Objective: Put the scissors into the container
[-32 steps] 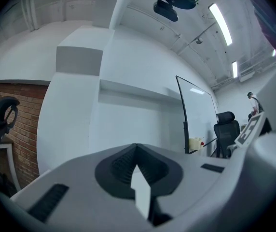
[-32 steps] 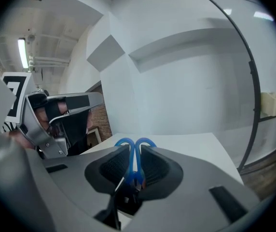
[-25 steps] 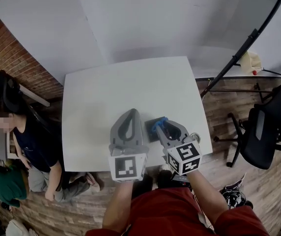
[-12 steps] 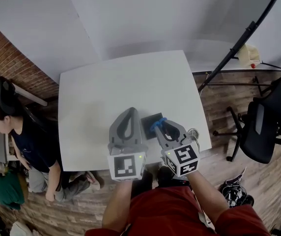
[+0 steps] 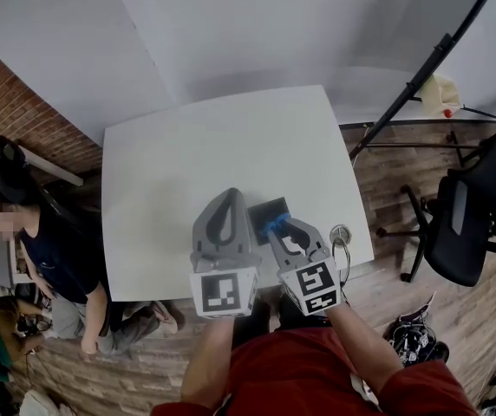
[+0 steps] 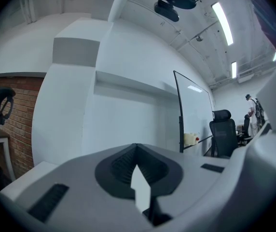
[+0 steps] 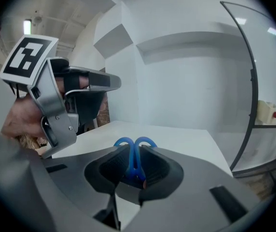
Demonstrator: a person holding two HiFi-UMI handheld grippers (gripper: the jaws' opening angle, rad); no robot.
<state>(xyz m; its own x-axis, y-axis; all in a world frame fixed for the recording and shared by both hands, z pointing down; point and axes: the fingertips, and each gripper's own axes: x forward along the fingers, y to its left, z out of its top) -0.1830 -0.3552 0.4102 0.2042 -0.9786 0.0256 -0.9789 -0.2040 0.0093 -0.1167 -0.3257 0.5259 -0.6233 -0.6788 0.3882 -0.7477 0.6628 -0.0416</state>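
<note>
Blue-handled scissors [image 5: 276, 224] sit clamped in my right gripper [image 5: 277, 227], which is shut on them. Their two loops [image 7: 134, 148] stick out past the jaw tips in the right gripper view. The container [image 5: 265, 210] is a small dark square box on the white table [image 5: 187, 163]. The scissors hang over its near right corner. My left gripper [image 5: 230, 198] hovers just left of the container, its jaws closed together with nothing in them. The scissor blades are hidden inside the right jaws.
A small round metal thing [image 5: 341, 232] with a cable lies near the table's right edge. A black office chair [image 5: 478, 219] and a slanted black pole [image 5: 421, 81] stand to the right. A person [image 5: 53, 254] sits at the left beside a brick wall.
My right gripper has sunk a little and shifted left with the scissors, so they now overlap the container. The left gripper has stayed where it was.
</note>
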